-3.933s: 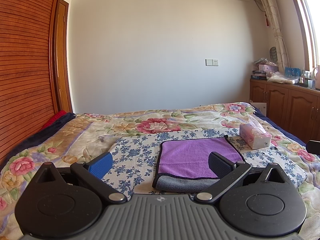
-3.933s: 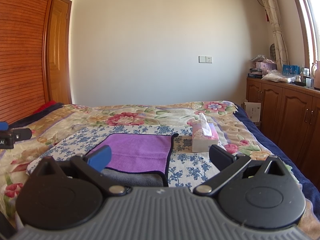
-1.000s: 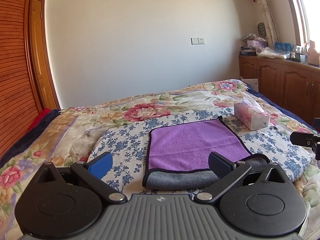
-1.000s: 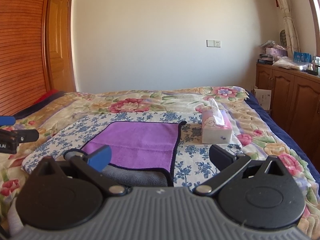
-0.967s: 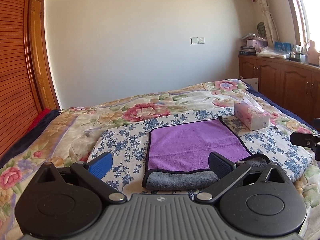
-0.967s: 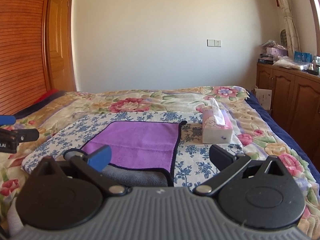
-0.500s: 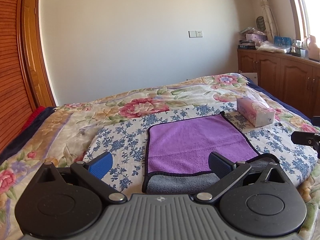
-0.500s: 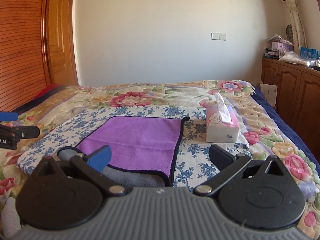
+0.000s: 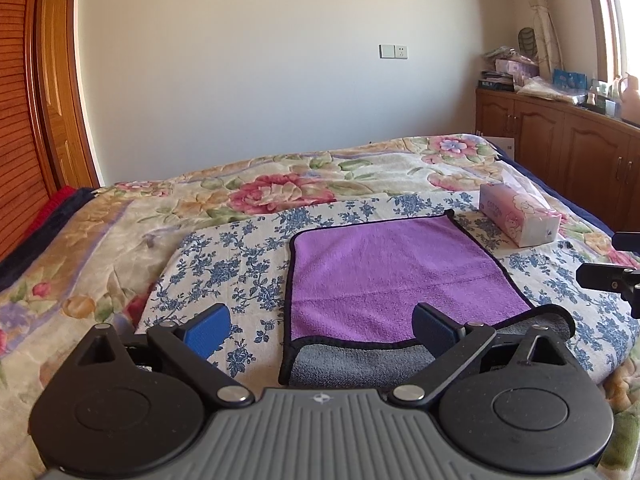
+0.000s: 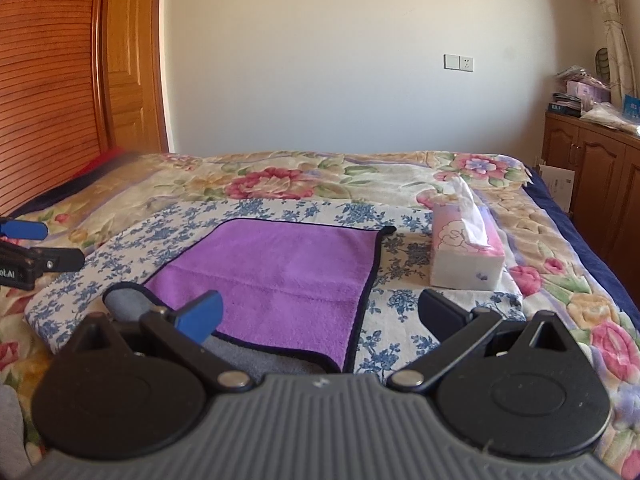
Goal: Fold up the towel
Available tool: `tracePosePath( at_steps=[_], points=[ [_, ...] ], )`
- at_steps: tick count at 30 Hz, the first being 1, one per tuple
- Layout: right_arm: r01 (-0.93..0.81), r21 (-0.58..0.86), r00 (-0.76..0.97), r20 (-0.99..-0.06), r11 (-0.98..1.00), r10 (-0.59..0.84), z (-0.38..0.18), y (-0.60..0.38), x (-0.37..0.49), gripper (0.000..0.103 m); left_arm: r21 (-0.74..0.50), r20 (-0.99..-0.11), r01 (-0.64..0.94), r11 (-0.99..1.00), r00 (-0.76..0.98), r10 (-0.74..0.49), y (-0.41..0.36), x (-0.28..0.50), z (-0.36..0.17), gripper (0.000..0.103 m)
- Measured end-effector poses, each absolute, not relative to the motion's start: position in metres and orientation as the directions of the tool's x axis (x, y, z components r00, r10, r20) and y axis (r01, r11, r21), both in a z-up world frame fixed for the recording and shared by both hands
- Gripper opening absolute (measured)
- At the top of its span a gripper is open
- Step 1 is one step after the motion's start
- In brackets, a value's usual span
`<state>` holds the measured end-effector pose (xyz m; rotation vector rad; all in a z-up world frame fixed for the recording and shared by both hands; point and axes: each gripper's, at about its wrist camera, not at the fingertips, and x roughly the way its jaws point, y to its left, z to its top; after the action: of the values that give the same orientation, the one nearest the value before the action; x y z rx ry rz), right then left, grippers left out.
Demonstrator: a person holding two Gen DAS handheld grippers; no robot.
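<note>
Both sets of jaws stand wide apart and grip nothing: the left gripper (image 9: 322,330) hangs over the near left corner of the towel (image 9: 396,268), and the right gripper (image 10: 318,314) hangs over its near right corner. Beyond the fingers, the purple towel lies flat on a blue-flowered cloth (image 9: 236,264) spread on the floral bedspread (image 9: 280,188), its grey underside showing along the near edge, which is turned up at the near corner in the right wrist view. Farther off, a pink tissue box (image 10: 466,258) stands just beside the towel's far right corner, apart from it, and wooden cabinets (image 9: 568,148) line the right wall.
</note>
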<state>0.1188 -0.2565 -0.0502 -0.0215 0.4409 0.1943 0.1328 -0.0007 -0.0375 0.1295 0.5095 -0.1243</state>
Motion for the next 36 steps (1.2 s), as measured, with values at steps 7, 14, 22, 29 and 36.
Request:
tracePosePath(
  at_steps=[7,14,22,29,36],
  points=[
    [-0.208,0.028,0.867,-0.457,0.978,0.198,-0.058,-0.256,0.132,0.103,0.074,-0.522,0.158,0.985,0.848,-0.096,0.003,0.152,-0.048,0.094],
    [-0.224,0.035,0.844,-0.492,0.974,0.212,-0.067,-0.256,0.144,0.103,0.057,-0.576,0.177,0.982,0.810,-0.113,0.007,0.171,-0.062,0.088],
    [-0.232,0.047,0.814,-0.537,0.971,0.221,-0.079,-0.256,0.157,0.103,0.039,-0.619,0.176,0.984,0.777,-0.114,0.011,0.189,-0.077,0.077],
    [-0.244,0.038,0.794,-0.566,0.969,0.222,-0.087,-0.255,0.165,0.103,0.029,-0.632,0.176,0.984,0.766,-0.119,0.015,0.199,-0.083,0.064],
    [-0.229,0.055,0.772,-0.598,0.972,0.216,-0.093,-0.259,0.171,0.095,0.003,-0.655,0.173,0.985,0.745,-0.128,0.021,0.211,-0.089,0.054]
  ],
)
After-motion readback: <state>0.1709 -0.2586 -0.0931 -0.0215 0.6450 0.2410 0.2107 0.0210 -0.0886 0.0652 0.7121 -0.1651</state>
